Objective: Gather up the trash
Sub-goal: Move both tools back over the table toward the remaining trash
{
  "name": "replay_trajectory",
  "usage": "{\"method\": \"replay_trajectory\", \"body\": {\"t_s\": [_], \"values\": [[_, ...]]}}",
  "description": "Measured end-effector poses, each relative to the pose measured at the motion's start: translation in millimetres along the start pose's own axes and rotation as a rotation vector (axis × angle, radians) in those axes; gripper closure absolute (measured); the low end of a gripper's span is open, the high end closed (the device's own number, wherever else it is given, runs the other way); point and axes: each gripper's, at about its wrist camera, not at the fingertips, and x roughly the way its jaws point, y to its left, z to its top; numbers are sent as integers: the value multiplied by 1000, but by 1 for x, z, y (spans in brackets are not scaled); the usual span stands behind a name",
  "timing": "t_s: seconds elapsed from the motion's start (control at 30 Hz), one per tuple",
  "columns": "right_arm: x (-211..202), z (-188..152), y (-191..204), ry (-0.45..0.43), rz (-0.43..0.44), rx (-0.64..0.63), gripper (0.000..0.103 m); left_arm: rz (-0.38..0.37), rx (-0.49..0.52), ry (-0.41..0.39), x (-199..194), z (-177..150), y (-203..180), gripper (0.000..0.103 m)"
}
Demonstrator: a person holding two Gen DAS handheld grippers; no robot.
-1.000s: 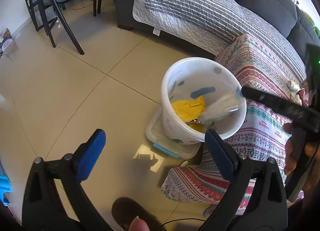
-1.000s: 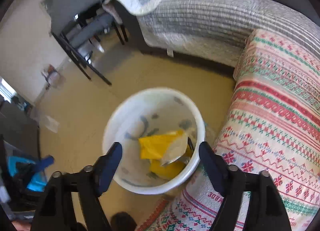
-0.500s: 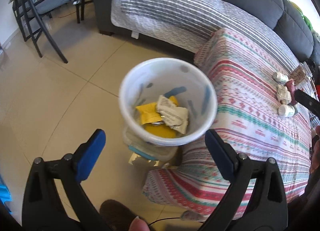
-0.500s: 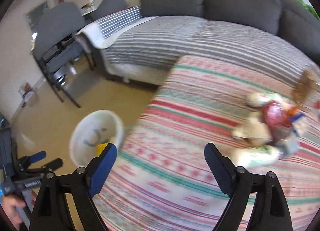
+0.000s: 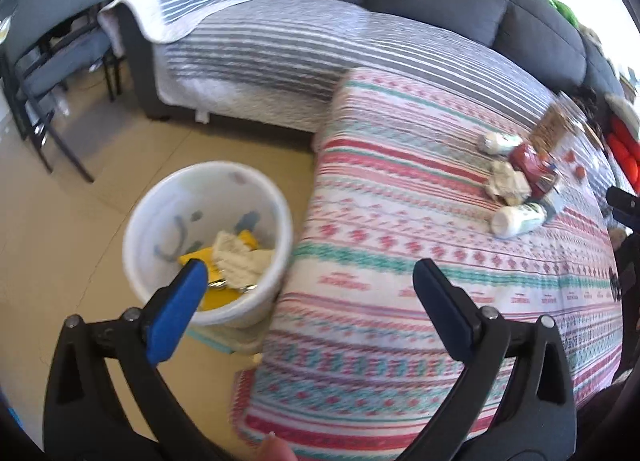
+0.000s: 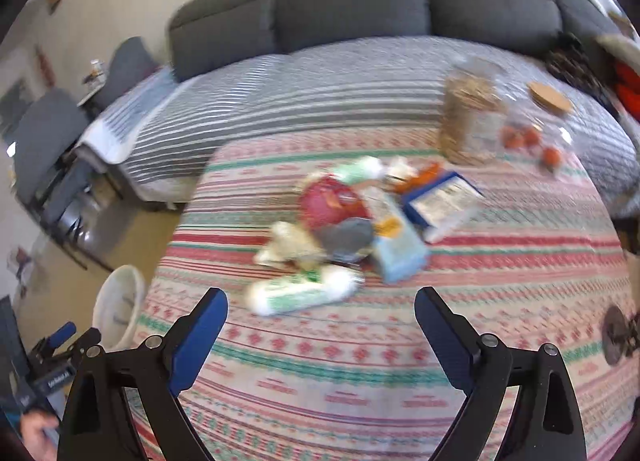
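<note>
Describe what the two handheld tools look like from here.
Both match: the left tool and right tool each have two black plastic arms with round silver rivets, ending in flat blue pads. The left tool's body carries a small white label, unreadable.

Ahead of the right tool [image 6: 320, 315], the counter [image 6: 360, 373] bears clumped trash [image 6: 344, 229]; a jar [image 6: 468, 121] stands beyond it.
</note>
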Motion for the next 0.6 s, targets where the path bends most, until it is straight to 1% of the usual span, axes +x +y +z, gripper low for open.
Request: {"method": "replay_trajectory", "body": {"t_s": [0.1, 0.2, 0.3, 0.4, 0.47, 0.5, 0.53, 0.57, 0.6], "values": [[-2, 6, -28, 13, -12, 29, 7, -28, 56, -3, 3, 7, -30, 1], [0, 6, -51, 40, -31, 46, 7, -59, 144, 1, 8, 12, -63, 1], [4, 5, -69, 68, -50, 69, 7, -75, 243, 28, 22, 18, -102, 1], [5, 2, -87, 88, -85, 94, 7, -86, 276, 74, 39, 27, -131, 1], [3, 1, -99, 95, -99, 113, 7, -87, 264, 101, 52, 36, -148, 2], [1, 0, -105, 96, -97, 127, 7, -96, 258, 111, 57, 39, -154, 5], [-1, 0, -113, 95, -95, 147, 7, -111, 254, 124, 63, 43, -162, 10], [-4, -1, -119, 93, -94, 162, 7, -119, 254, 133, 69, 47, -168, 13], [-6, -2, -125, 92, -94, 176, 7, -129, 258, 138, 75, 50, -175, 19]]}}
